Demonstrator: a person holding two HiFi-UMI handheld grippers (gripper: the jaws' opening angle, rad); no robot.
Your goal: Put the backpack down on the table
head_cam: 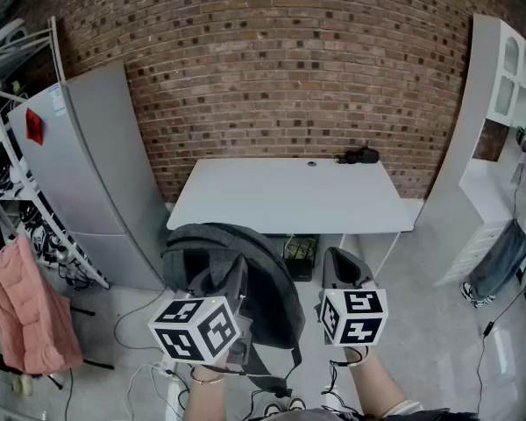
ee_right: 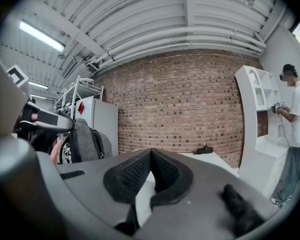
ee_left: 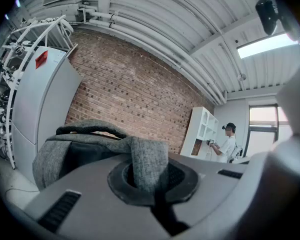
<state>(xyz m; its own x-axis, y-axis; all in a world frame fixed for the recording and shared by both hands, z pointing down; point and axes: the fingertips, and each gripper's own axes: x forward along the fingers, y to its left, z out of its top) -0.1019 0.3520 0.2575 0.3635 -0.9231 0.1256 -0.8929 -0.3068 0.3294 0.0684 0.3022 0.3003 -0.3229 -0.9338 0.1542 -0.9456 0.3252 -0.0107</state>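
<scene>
The left gripper [head_cam: 235,277] holds the grey backpack [head_cam: 272,301] short of the table [head_cam: 289,196].

Table [head_cam: 289,196] is placed against the brick wall [head_cam: 289,77], at mid-view from the head camera. A small object [head_cam: 359,156] is noted on its far edge, right of centre. A tall cabinet [head_cam: 88,165] is found left of the table, with a rack [head_cam: 9,103] further left and a garment [head_cam: 22,314] hung before the rack. A shelf unit [head_cam: 500,103] is set right of the table, and a person [head_cam: 517,235] is seen before it. A crate [head_cam: 300,254] is located under the table.

The backpack [head_cam: 237,270] is held off the table, before its near edge and left of centre, with its strap between the jaws of the left gripper [ee_left: 147,171]. The right gripper [ee_right: 151,156] is positioned just right of the backpack, with nothing between its jaws.
</scene>
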